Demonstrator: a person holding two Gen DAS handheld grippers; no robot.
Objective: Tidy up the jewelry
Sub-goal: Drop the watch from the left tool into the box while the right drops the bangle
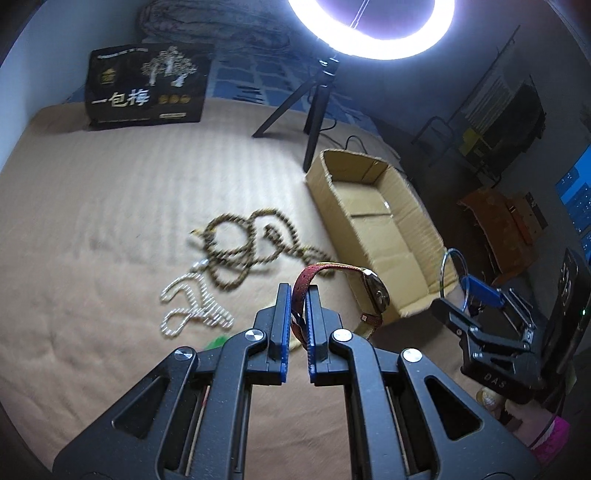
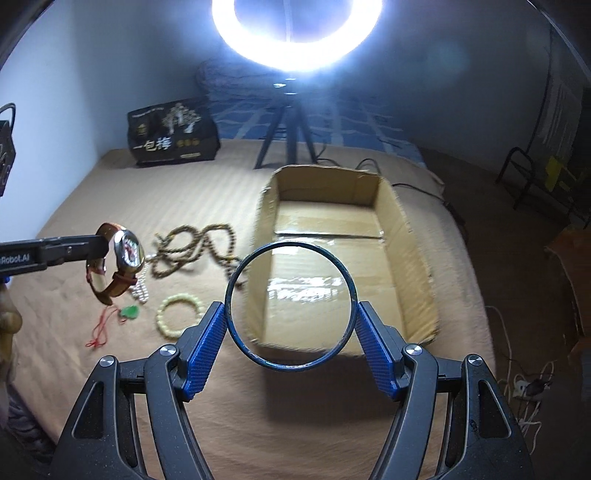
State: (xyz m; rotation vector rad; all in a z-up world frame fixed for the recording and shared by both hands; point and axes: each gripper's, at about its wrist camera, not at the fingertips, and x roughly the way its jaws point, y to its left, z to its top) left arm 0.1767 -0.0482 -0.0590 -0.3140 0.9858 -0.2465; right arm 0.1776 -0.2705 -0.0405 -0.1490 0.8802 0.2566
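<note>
The left gripper [image 1: 298,295] fills the bottom of its own view, its blue-padded fingers [image 1: 283,325] drawn close together and clamped on the dark red strap of a watch [image 1: 373,291]. The watch hangs in the air above the tan bedcover [image 1: 92,221], just beside the near left corner of the cardboard box [image 1: 384,229]. From the right wrist view the watch [image 2: 125,254] shows a round silver case, a pale dial with red marks and a brown leather-like strap looped behind it.

The right gripper [image 2: 291,325] has its fingers [image 2: 207,339] spread wide and pressed against opposite sides of a thin dark blue bangle [image 2: 291,365], holding it upright over the near edge of the box [image 2: 399,221]. The box is open-topped, with shiny tape along its floor.

On the bedcover to the left of the box lie a tangled string of brown beads [image 1: 243,254], a white pearl-like string [image 1: 192,310], a pale yellow bead bracelet [image 2: 179,317] and a green pendant on a red cord [image 2: 129,314]. A ring light [image 2: 295,33] on a tripod [image 2: 284,136] stands behind the box, and a black printed bag [image 1: 147,85] sits at the far left.
</note>
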